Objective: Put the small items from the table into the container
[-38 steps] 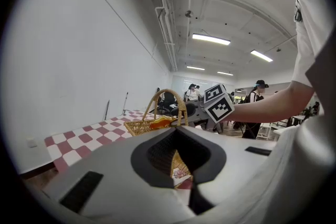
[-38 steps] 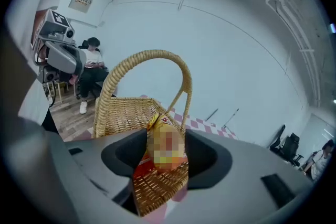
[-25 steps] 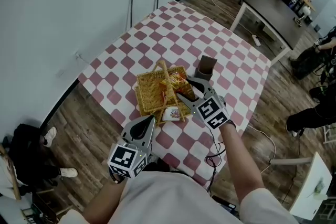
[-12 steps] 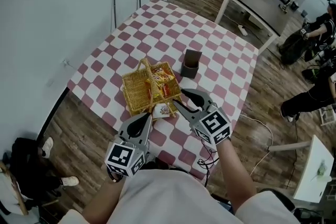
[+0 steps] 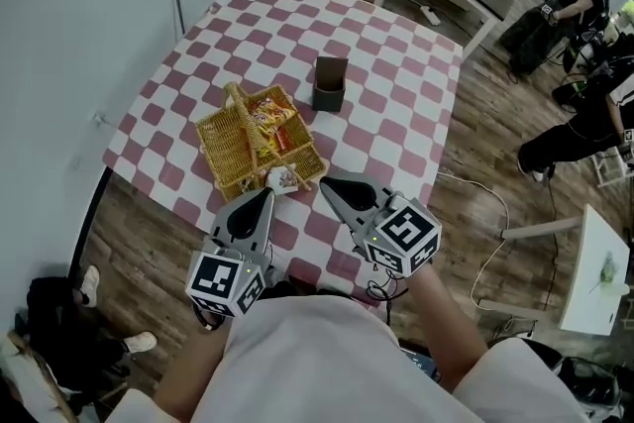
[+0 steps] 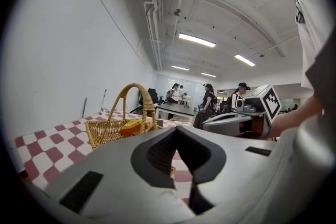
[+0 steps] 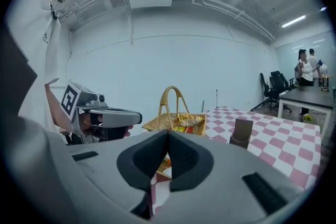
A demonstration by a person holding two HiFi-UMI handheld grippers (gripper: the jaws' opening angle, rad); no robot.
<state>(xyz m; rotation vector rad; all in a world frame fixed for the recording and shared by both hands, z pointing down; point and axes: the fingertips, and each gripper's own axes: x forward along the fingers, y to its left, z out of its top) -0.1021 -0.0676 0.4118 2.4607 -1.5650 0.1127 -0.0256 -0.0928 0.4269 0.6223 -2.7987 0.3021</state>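
Square table [image 5: 396, 129] under a red-and-white checked cloth, set on a wooden floor [image 5: 149, 223] close to a pale wall. Carries all the goods on its near-left part

Wicker basket [image 5: 223, 154], golden yellow, rectangular, with a tall hoop handle arching across the middle. Stands upright on the cloth near the table's near-left corner

Brown box [image 5: 329, 82], dark, open at the top, upright on the cloth. Stands beyond the basket and apart from it, toward the table's middle

Packets [image 5: 272, 122] in yellow, orange and red, heaped inside the basket to the right of the handle

Small pale packet [image 5: 284, 178] with a printed picture, at the basket's near corner and touching the wicker. Hard to tell whether propped on the rim or lying on the cloth

Left gripper [image 5: 264, 197], grey with a marker cube at the back, held over the table's near edge and pointing at the basket's near side. Clenched, pads meeting tip to tip, gripping nothing. Comes close to the small pale packet in the head view; contact cannot be made out

Right gripper [image 5: 325, 183], of the same build, just beside the left one, to the right of the basket's near corner and apart from it. Clamped fully together too, pads pressed on each other, empty
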